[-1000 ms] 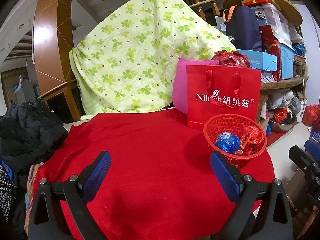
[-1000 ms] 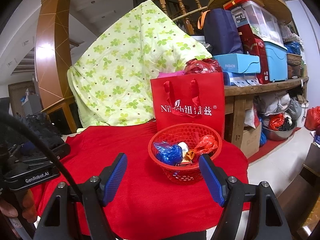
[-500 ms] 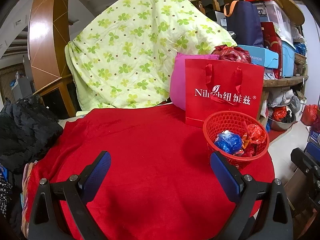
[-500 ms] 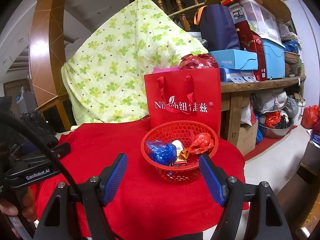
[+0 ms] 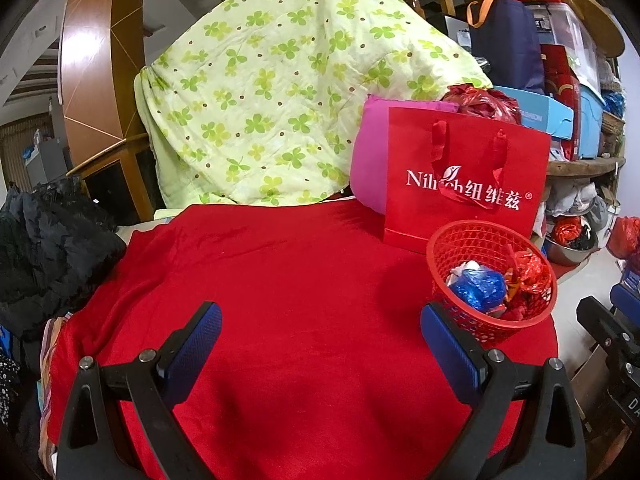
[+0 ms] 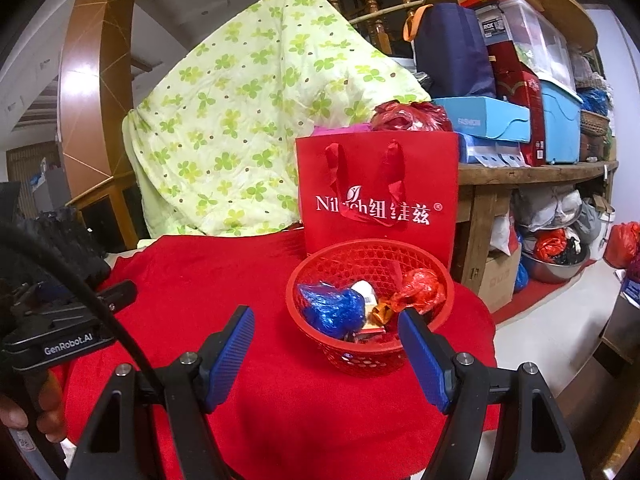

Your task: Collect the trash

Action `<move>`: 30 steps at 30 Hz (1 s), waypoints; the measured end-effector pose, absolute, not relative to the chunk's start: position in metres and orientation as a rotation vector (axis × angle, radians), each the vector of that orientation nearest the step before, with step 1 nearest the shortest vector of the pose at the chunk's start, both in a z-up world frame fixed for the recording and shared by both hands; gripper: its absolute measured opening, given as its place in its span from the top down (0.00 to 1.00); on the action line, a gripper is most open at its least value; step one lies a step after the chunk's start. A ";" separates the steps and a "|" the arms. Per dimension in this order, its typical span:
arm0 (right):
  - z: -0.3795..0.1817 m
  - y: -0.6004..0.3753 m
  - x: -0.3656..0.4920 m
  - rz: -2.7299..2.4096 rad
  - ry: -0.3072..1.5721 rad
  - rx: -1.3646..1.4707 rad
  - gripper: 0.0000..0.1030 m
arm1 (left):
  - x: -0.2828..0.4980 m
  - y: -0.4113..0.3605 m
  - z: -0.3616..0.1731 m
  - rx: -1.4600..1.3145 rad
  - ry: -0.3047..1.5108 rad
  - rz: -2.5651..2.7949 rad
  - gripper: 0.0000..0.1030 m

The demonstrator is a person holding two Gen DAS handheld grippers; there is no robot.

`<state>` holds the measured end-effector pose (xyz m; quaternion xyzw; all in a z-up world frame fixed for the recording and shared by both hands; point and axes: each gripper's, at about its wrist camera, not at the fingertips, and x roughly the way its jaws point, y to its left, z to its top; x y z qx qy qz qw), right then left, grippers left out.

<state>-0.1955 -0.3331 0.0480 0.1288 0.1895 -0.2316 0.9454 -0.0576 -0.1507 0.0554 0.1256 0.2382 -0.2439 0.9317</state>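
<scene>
1. Red cloth [image 5: 304,280] lies bare: no loose trash on it. All visible trash sits in the red basket [image 6: 370,304] at its right edge, just before the red gift bag [image 6: 378,196].
2. Step in hand, by judgement: collection looks finished or nearly so; next move calls for checking for strays.
3. Right gripper [image 6: 326,352] and left gripper [image 5: 320,344]: jaws wide, nothing between them.
4. Against a second ago: both views have closed in slightly on the cloth and basket.
</scene>
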 end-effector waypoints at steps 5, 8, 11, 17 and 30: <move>0.047 -0.330 -0.184 -0.474 0.391 0.254 0.25 | -0.049 -0.151 0.054 0.257 0.489 -0.501 0.04; 0.044 -0.331 -0.178 -0.480 0.405 0.250 0.25 | -0.045 -0.152 0.053 0.257 0.490 -0.507 0.04; 0.043 -0.331 -0.174 -0.486 0.417 0.248 0.25 | -0.040 -0.154 0.051 0.253 0.498 -0.515 0.04; 0.047 -0.329 -0.169 -0.498 0.406 0.234 0.25 | -0.034 -0.155 0.051 0.247 0.497 -0.530 0.04; 0.046 -0.329 -0.170 -0.530 0.411 0.225 0.25 | -0.036 -0.164 0.048 0.249 0.492 -0.569 0.04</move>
